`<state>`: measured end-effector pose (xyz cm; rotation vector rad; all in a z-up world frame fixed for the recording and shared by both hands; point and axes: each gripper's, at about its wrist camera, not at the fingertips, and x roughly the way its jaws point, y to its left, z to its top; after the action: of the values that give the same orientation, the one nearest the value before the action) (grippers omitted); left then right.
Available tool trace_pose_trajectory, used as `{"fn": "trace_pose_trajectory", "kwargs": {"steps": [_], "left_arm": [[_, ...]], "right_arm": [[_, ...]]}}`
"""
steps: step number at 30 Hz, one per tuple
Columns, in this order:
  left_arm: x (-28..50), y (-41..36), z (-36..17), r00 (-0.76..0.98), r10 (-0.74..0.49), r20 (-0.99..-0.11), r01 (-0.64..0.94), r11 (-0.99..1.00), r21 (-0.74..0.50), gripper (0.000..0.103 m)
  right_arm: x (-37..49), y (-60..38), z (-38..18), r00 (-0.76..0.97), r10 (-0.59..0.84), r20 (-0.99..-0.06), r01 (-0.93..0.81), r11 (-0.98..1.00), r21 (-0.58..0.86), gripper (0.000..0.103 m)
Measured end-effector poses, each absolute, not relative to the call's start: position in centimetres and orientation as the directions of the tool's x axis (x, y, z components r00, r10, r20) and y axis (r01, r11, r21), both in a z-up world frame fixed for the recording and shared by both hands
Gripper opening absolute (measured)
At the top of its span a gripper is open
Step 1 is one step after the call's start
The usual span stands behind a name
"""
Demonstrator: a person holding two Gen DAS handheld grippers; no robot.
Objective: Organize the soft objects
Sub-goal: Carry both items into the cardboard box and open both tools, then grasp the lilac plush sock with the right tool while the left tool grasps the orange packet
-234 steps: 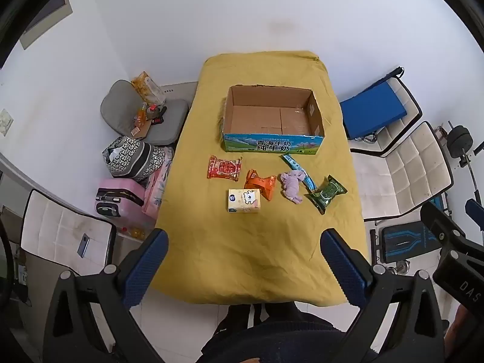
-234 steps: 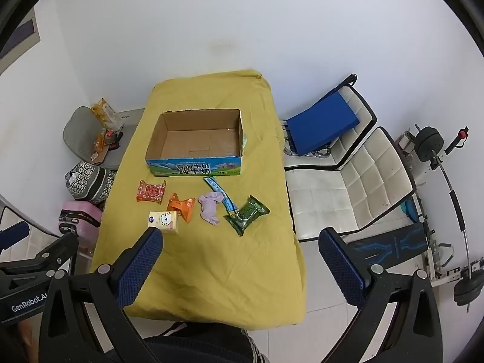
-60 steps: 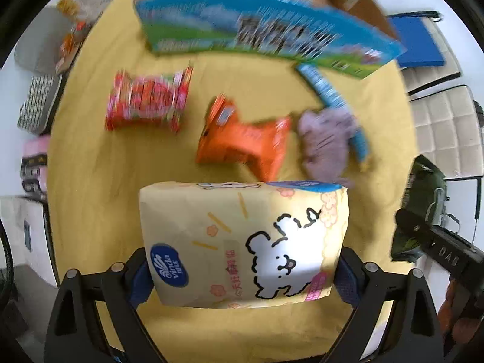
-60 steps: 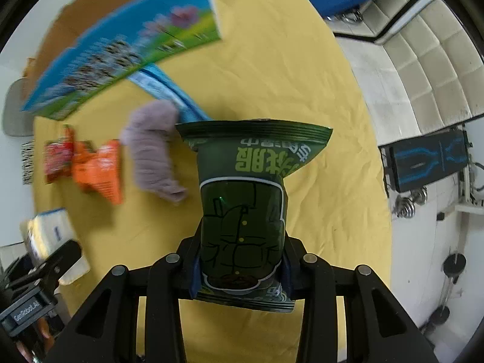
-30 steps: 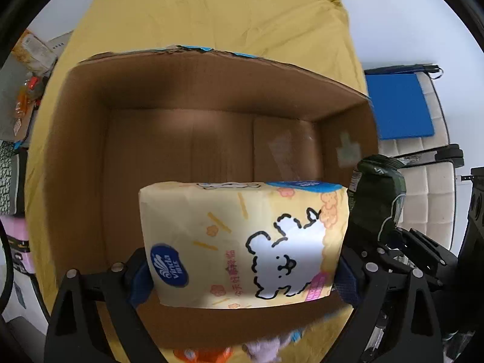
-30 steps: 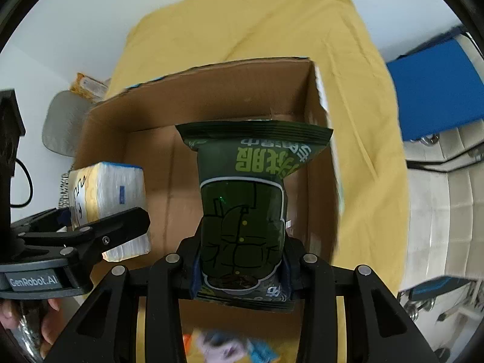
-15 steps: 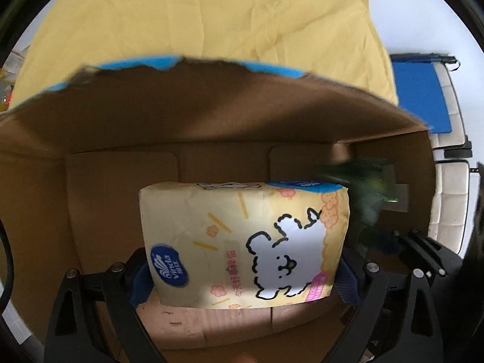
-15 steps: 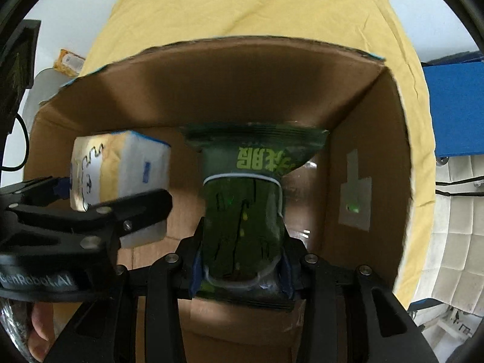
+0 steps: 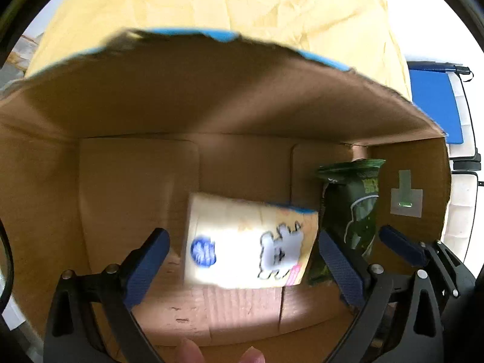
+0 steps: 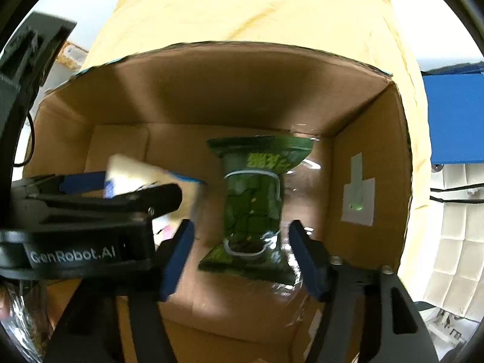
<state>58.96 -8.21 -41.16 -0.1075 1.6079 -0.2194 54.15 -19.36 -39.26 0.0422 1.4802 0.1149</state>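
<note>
Both claws spread | tissue pack point(image 9: 248, 242) (blurred) between left claw point(image 9: 242, 260) pads

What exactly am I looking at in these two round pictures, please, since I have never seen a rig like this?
No robot here: a person holds a two-finger gripper in each hand, each carrying a fisheye camera looking along its fingers. One picture comes from the left gripper, the other from the right gripper. Both reach into a cardboard box standing on a yellow cloth. Both grippers are open: a blurred yellow tissue pack and a green snack bag sit loose between the fingers, seemingly just released into the box.
</note>
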Motion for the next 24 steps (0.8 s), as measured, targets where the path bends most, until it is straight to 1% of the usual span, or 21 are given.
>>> {"fn": "trace_pose_trajectory", "kwargs": {"steps": [1, 2, 3, 4, 5, 8, 9, 10, 14, 15, 18, 24], "left_arm": [[58.8, -8.1, -40.7, -0.037, -0.191, -0.981, 0.067, 0.979, -0.193, 0.102], [58.6, -7.9, -40.2, -0.024, -0.184, -0.983, 0.069, 0.98, -0.185, 0.102], [58.4, -8.0, -39.6, -0.009, -0.172, -0.985, 0.07, 0.983, -0.172, 0.102], [58.0, -7.8, -38.9, 0.017, -0.138, -0.99, 0.072, 0.988, -0.136, 0.102], [57.5, -7.7, -38.4, 0.034, -0.121, -0.992, 0.073, 0.99, -0.118, 0.102], [56.2, -7.1, -36.4, 0.092, -0.087, -0.992, 0.05, 0.995, -0.083, 0.102], [55.5, -6.7, -35.7, 0.106, -0.082, -0.991, 0.039, 0.996, -0.078, 0.102], [55.0, -6.7, -35.0, 0.121, -0.073, -0.99, 0.03, 0.997, -0.07, 0.102], [52.1, -6.6, -31.7, 0.187, -0.03, -0.982, 0.025, 0.999, -0.026, 0.102], [51.1, -6.6, -30.8, 0.205, -0.025, -0.978, 0.028, 0.999, -0.019, 0.102], [48.1, -6.6, -29.1, 0.255, -0.001, -0.967, 0.03, 1.0, 0.006, 0.102], [41.2, -5.9, -25.5, 0.319, -0.003, -0.948, 0.048, 0.999, 0.013, 0.102]], "right_arm": [[53.9, -19.2, -39.0, 0.089, 0.103, -0.991, -0.055, 0.994, 0.098, 0.076], [53.4, -18.9, -38.6, 0.096, 0.097, -0.991, -0.057, 0.994, 0.092, 0.083], [53.1, -18.7, -38.3, 0.104, 0.085, -0.991, -0.057, 0.995, 0.08, 0.095], [52.7, -18.5, -37.9, 0.117, 0.072, -0.991, -0.048, 0.997, 0.067, 0.099], [52.1, -18.3, -37.4, 0.124, 0.075, -0.989, -0.037, 0.997, 0.071, 0.1], [50.7, -19.0, -36.8, 0.13, 0.065, -0.989, -0.003, 0.998, 0.065, 0.1], [50.1, -19.1, -36.3, 0.134, 0.06, -0.989, 0.003, 0.998, 0.061, 0.103], [49.6, -19.4, -35.9, 0.135, 0.058, -0.989, 0.011, 0.998, 0.06, 0.103], [47.6, -21.5, -34.0, 0.158, 0.072, -0.985, 0.061, 0.995, 0.083, 0.103], [47.9, -21.3, -33.4, 0.168, 0.068, -0.983, 0.062, 0.995, 0.08, 0.103], [45.1, -21.8, -32.1, 0.204, 0.024, -0.979, 0.05, 0.998, 0.035, 0.103], [40.4, -21.7, -28.5, 0.294, -0.015, -0.956, 0.063, 0.998, 0.004, 0.103]]}}
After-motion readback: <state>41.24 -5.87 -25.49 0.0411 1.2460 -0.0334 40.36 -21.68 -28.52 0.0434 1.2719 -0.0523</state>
